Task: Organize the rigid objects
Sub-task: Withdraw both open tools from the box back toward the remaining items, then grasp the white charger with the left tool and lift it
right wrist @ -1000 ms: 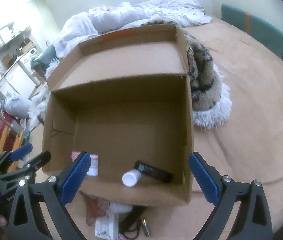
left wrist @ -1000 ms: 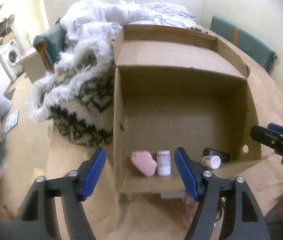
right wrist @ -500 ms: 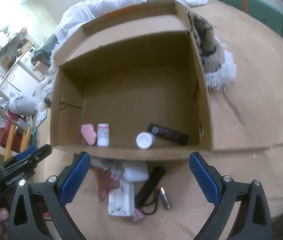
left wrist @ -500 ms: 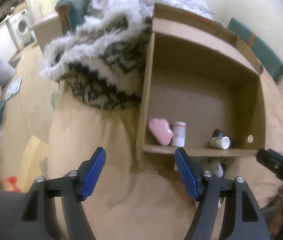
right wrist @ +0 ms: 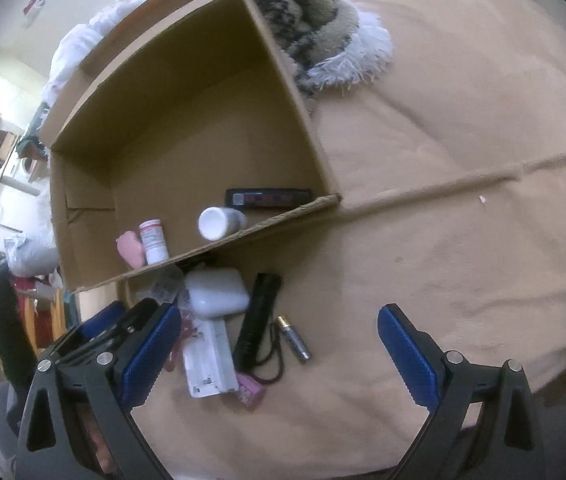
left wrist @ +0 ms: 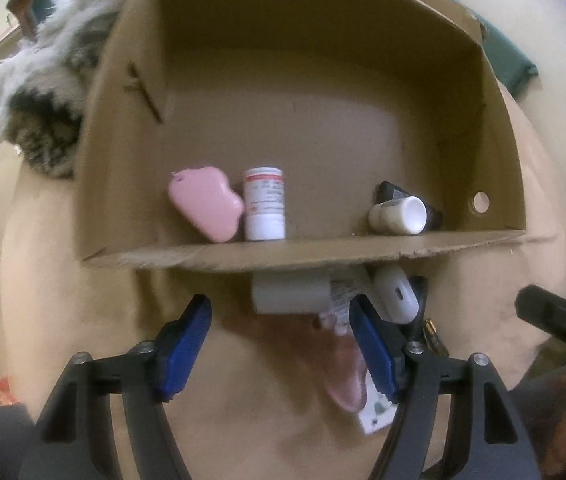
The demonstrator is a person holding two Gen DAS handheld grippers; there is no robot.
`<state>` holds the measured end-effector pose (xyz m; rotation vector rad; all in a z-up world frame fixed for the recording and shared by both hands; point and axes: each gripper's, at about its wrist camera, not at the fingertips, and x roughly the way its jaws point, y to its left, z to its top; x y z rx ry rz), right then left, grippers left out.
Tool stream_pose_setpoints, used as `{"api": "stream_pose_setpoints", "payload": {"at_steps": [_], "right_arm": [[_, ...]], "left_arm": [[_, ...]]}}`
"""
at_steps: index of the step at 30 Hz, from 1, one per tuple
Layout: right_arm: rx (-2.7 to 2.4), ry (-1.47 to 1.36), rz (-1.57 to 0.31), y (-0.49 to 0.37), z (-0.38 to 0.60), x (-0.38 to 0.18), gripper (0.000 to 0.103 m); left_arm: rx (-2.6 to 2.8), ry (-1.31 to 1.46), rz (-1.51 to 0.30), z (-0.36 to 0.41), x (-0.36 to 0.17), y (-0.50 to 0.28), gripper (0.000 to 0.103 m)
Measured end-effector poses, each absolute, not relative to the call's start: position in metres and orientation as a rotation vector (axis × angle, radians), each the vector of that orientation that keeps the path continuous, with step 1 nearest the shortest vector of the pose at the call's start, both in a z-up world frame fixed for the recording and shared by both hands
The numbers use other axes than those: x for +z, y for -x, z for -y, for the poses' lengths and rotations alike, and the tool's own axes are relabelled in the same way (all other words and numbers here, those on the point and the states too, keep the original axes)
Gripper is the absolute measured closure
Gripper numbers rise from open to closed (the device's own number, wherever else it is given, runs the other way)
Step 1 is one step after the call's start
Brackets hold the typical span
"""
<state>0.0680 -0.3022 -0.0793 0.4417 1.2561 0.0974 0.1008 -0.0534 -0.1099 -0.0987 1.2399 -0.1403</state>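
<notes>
At the near edge of the bed, both sets of tongs have dropped and tilted steeply downward compared with a second ago, so that the loose pile in front of the box now fills the lower field of both wrist views. The left tongs (left wrist: 279,344) stand open with nothing between the pads, over bare tan bedcover (right wrist: 463,120). The right tongs (right wrist: 279,354) also stand open and empty, with the pile lying between and just beyond their fingers.

The pile holds the items not yet organized: a white charging case (right wrist: 217,292), a black flashlight (right wrist: 257,322) with a wrist cord, a battery (right wrist: 294,338), a flat white pack (right wrist: 207,360) and a small pink item (right wrist: 249,388). The case touches the flashlight; the battery lies just beside it.

Behind the pile stands the cardboard box (left wrist: 323,252), open at the top. Inside, against its near wall, are a pink case (left wrist: 205,204), an upright pill bottle (left wrist: 264,204), a white jar (left wrist: 399,215) on its side and a black bar-shaped device (right wrist: 269,199). A fringed blanket (right wrist: 315,28) lies beyond the box.

Judgement: the change in aim from the box to the pile indicates a fresh pick is starting. Four items appear stored; roughly five remain. The flashlight and battery sit most centrally for the right tongs.
</notes>
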Motion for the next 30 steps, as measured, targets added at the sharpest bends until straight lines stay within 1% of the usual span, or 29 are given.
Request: {"api": "stream_pose_setpoints", "payload": {"at_steps": [4, 10, 11, 12, 17, 23, 29, 30], "right_arm": [[0.112, -0.474, -1.267, -0.068, 0.305, -0.084, 0.0], [0.133, -0.47, -1.269, -0.073, 0.3, -0.084, 0.0], [0.135, -0.468, -1.271, -0.074, 0.298, -0.084, 0.0], [0.138, -0.47, -1.274, -0.075, 0.298, -0.085, 0.0], [0.145, -0.495, -1.299, -0.081, 0.296, -0.093, 0.0], [0.177, -0.611, -1.324, -0.086, 0.3, -0.105, 0.0], [0.282, -0.693, -1.342, -0.095, 0.288, -0.114, 0.0], [0.31, -0.693, -1.348, -0.099, 0.283, -0.115, 0.008]], "left_arm": [[-0.158, 0.125, -1.27, 0.06, -0.121, -0.113, 0.034], [-0.173, 0.085, -1.289, 0.075, -0.135, -0.125, 0.035], [-0.173, 0.087, -1.288, 0.075, -0.136, -0.127, 0.037], [-0.175, 0.091, -1.287, 0.076, -0.137, -0.129, 0.048], [-0.185, 0.069, -1.287, 0.078, -0.131, -0.126, 0.05], [-0.123, 0.057, -1.274, 0.069, -0.106, -0.112, 0.05], [-0.066, 0.048, -1.257, 0.045, -0.062, -0.093, 0.05], [-0.059, 0.033, -1.244, 0.042, -0.056, -0.088, 0.05]]}}
